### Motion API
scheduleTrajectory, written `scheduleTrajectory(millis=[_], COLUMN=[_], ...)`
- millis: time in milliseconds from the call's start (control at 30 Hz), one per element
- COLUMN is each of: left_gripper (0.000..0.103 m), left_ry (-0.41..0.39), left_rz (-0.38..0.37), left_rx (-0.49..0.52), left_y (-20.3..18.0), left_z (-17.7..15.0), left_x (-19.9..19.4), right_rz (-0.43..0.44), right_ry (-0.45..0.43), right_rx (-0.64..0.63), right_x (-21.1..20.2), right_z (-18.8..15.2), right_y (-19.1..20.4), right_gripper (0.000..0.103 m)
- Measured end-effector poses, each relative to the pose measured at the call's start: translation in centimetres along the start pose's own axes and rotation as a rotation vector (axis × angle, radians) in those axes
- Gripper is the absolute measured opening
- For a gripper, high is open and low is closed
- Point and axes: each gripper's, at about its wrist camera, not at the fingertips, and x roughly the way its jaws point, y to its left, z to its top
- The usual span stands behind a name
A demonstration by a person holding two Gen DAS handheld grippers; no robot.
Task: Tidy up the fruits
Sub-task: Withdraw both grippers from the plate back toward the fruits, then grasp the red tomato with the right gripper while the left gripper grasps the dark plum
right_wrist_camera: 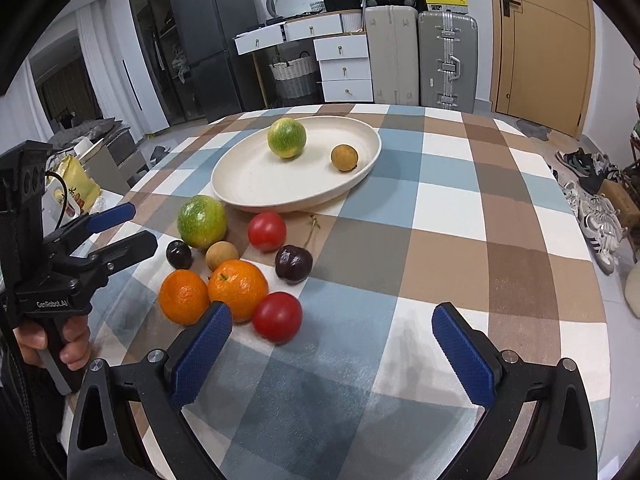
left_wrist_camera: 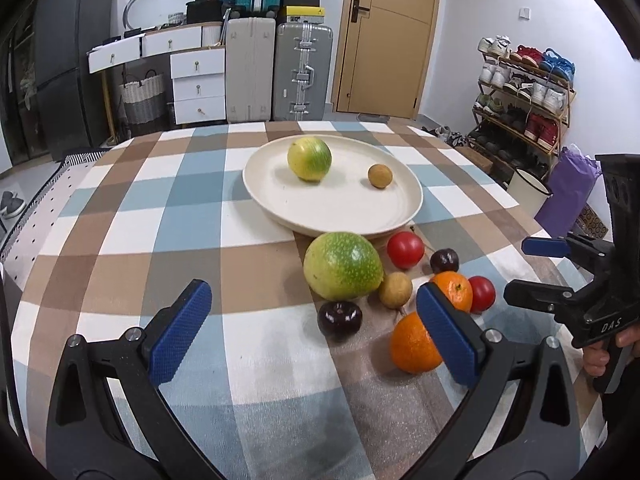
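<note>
A white plate (left_wrist_camera: pixel 332 208) (right_wrist_camera: pixel 280 184) at mid-table holds a green-yellow round fruit (left_wrist_camera: pixel 309 159) (right_wrist_camera: pixel 287 138) and a small brown longan (left_wrist_camera: pixel 380 176) (right_wrist_camera: pixel 344 157). In front of it, on the cloth, lies a cluster: a big green fruit (left_wrist_camera: pixel 342 266) (right_wrist_camera: pixel 202 222), two oranges (left_wrist_camera: pixel 412 344) (right_wrist_camera: pixel 238 290), two red tomatoes (left_wrist_camera: pixel 405 250) (right_wrist_camera: pixel 277 317), two dark cherries (left_wrist_camera: pixel 340 319) (right_wrist_camera: pixel 293 264) and another longan (left_wrist_camera: pixel 395 290) (right_wrist_camera: pixel 222 255). My left gripper (left_wrist_camera: pixel 313 287) (right_wrist_camera: pixel 136 226) is open, just short of the cluster. My right gripper (right_wrist_camera: pixel 332 310) (left_wrist_camera: pixel 524 270) is open and empty beside the near tomato.
A checked cloth (left_wrist_camera: pixel 192 216) covers the table. Behind the table stand suitcases (left_wrist_camera: pixel 304 72), white drawers (left_wrist_camera: pixel 198 84), a dark fridge (left_wrist_camera: pixel 68 52) and a wooden door (left_wrist_camera: pixel 392 36). A shoe rack (left_wrist_camera: pixel 524 100) is on the right. A hand (right_wrist_camera: pixel 72 340) grips each handle.
</note>
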Motion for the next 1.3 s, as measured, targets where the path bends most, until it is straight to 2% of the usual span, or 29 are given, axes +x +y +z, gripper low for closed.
scheduleTrajectory(millis=[333, 767, 967, 1033, 1133, 1233, 1300], left_gripper=[0.102, 0.102, 0.102, 0.102, 0.101, 0.096, 0.088], left_ry=[0.046, 0.147, 0.155, 0.161, 0.17, 0.184, 0.196], left_rz=[0.017, 0.023, 0.027, 0.025, 0.026, 0.023, 0.015], left_rx=[-0.006, -0.068, -0.065, -0.062, -0.054, -0.043, -0.038], left_y=[0.3, 1.8, 1.8, 1.8, 1.6, 1.5, 1.4], left_z=[-1.4, -1.4, -1.4, -1.4, -1.3, -1.4, -1.4], left_x=[-0.4, 2.0, 2.3, 2.5, 2.8, 3.1, 3.4], right_rz=[-0.035, -0.092, -0.095, -0.082, -0.078, -0.062, -0.052], right_ry=[0.063, 0.11, 0.122, 0.124, 0.121, 0.112, 0.107], right_rx=[-0.012, -0.053, -0.081, -0.081, -0.09, -0.102, -0.106], right_x=[1.3, 2.9, 3.6, 3.7, 3.8, 3.8, 3.7], right_z=[-0.4, 0.0, 0.1, 0.1, 0.0, 0.0, 0.0], right_y=[0.9, 1.6, 1.7, 1.6, 1.6, 1.6, 1.6], right_gripper=[0.102, 0.099, 0.092, 0.086, 0.084, 0.078, 0.076])
